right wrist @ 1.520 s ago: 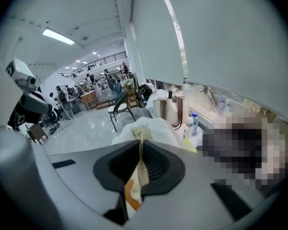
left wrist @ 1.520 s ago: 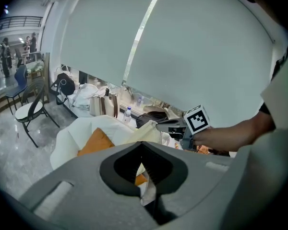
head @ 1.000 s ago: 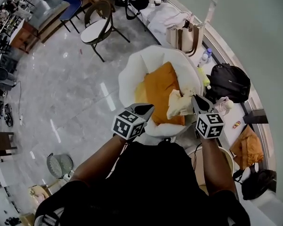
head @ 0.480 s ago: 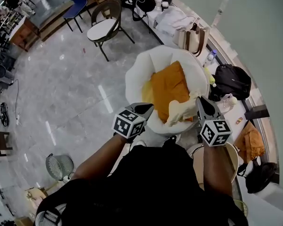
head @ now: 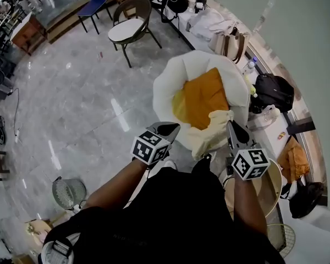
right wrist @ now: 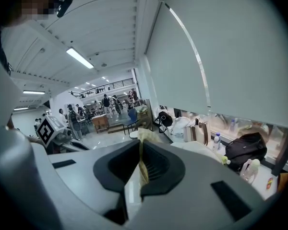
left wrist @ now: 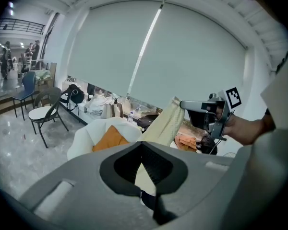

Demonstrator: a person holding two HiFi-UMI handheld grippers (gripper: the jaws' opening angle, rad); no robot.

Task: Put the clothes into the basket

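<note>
A cream cloth (head: 209, 136) hangs from my right gripper (head: 229, 126), which is shut on its top edge. The cloth dangles over the near rim of a big white soft tub (head: 165, 92) that holds an orange cloth (head: 206, 95). In the right gripper view the cream fabric (right wrist: 143, 150) is pinched between the pads. My left gripper (head: 173, 127) is shut and empty, left of the cloth and apart from it. In the left gripper view the cloth (left wrist: 165, 123) hangs beyond the closed jaws.
A round tan basket (head: 269, 183) sits by my right forearm. Along the window ledge are a black backpack (head: 272, 92), a tan bag (head: 231, 43) and an orange garment (head: 291, 158). A chair (head: 129, 29) and a wire basket (head: 69, 193) stand on the floor.
Both grippers have drawn back from the white tub toward my body. The cream cloth has come up off the orange one and now hangs at the tub's near rim.
</note>
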